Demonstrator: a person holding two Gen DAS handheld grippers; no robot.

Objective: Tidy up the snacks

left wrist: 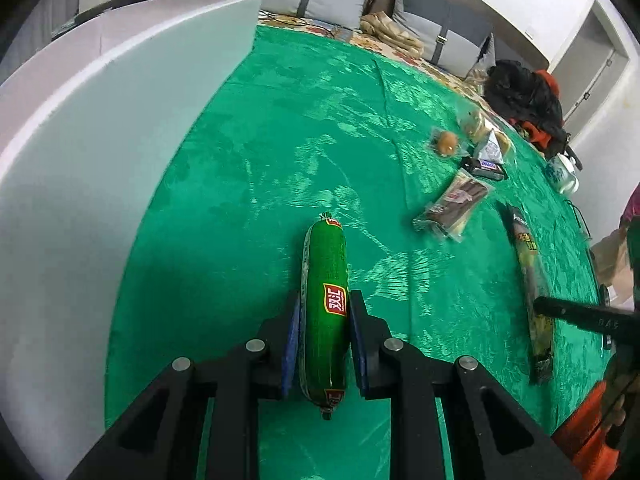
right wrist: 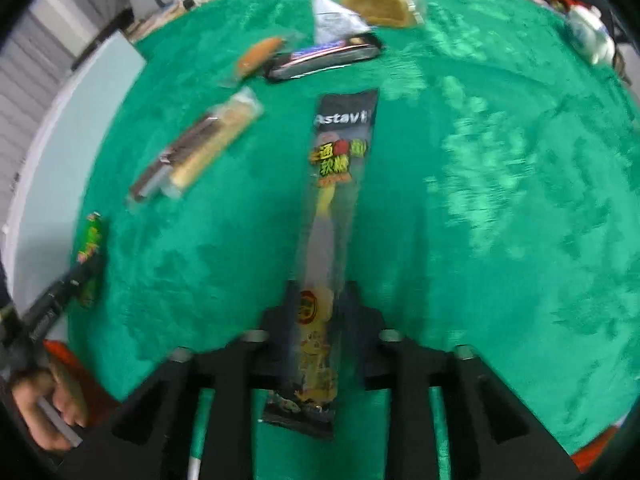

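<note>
My left gripper [left wrist: 325, 300] is shut on a green sausage stick [left wrist: 325, 280] with a red label, lengthwise between the blue pads, over the green tablecloth [left wrist: 260, 160]. My right gripper [right wrist: 320, 292] is shut on a long clear candy packet [right wrist: 336, 200] with a black "Astavi" top, lengthwise between the fingers. The candy packet [left wrist: 528, 280] and a right finger [left wrist: 580, 314] also show in the left wrist view. The sausage [right wrist: 90, 258] and the left gripper show at the left edge of the right wrist view, which is blurred.
A white foam board [left wrist: 80, 140] stands along the table's left. A wafer pack [left wrist: 452, 206], a dark chocolate bar [left wrist: 484, 166], a triangular silver pack [left wrist: 491, 146], a small bun [left wrist: 446, 142] and a cake pack [right wrist: 378, 0] lie at the far right. A white mug [left wrist: 562, 172] stands near the edge.
</note>
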